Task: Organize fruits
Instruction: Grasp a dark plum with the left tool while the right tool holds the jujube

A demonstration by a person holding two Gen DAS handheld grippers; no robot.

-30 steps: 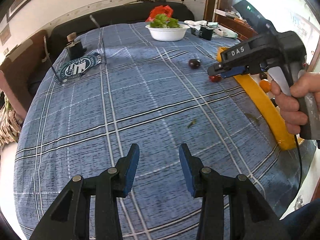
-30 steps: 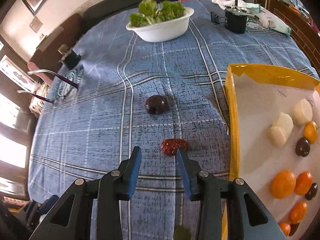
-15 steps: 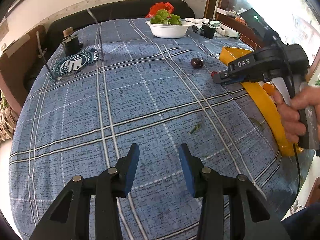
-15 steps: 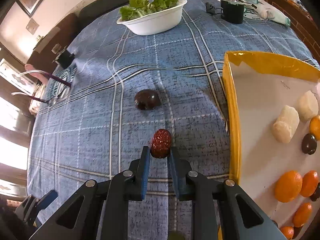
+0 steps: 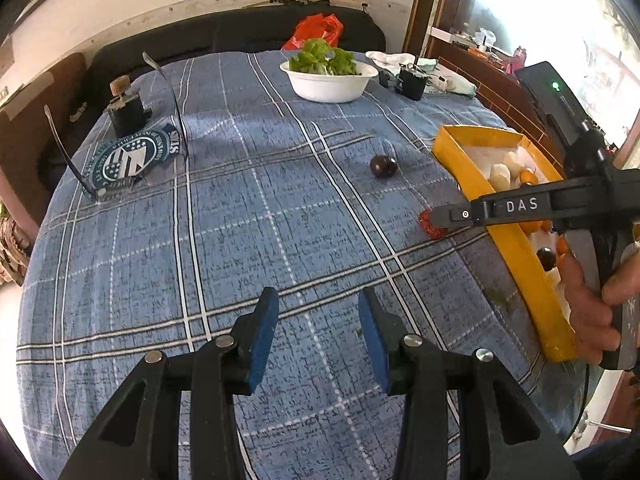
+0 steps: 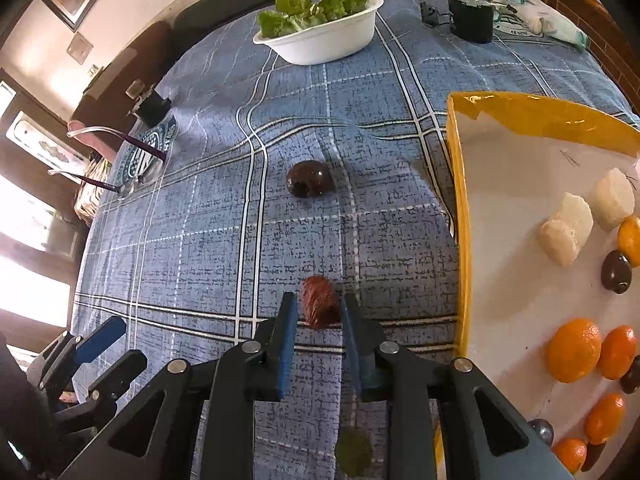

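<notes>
My right gripper (image 6: 318, 312) is shut on a wrinkled red date (image 6: 319, 306) and holds it above the blue plaid cloth, left of the yellow tray (image 6: 464, 248). The tray holds oranges (image 6: 574, 350), white pieces (image 6: 566, 232) and dark fruits (image 6: 617, 271). A dark round fruit (image 6: 310, 178) lies on the cloth farther ahead. In the left wrist view the right gripper (image 5: 434, 220) holds the date (image 5: 430, 225) beside the tray (image 5: 516, 248); the dark fruit (image 5: 383, 165) lies beyond. My left gripper (image 5: 318, 316) is open and empty, low over the near cloth.
A white bowl of lettuce (image 5: 328, 78) stands at the far end. A small black container (image 5: 412, 82) and white cloth (image 5: 440, 74) are at the far right. Glasses (image 5: 120, 148), a round badge (image 5: 132, 156) and a black bottle (image 5: 124, 110) lie far left. A green leaf scrap (image 6: 354, 454) lies near.
My right gripper closed on the red date and lifted it off the cloth, drawing back slightly. My left gripper stayed open and shifted a little.
</notes>
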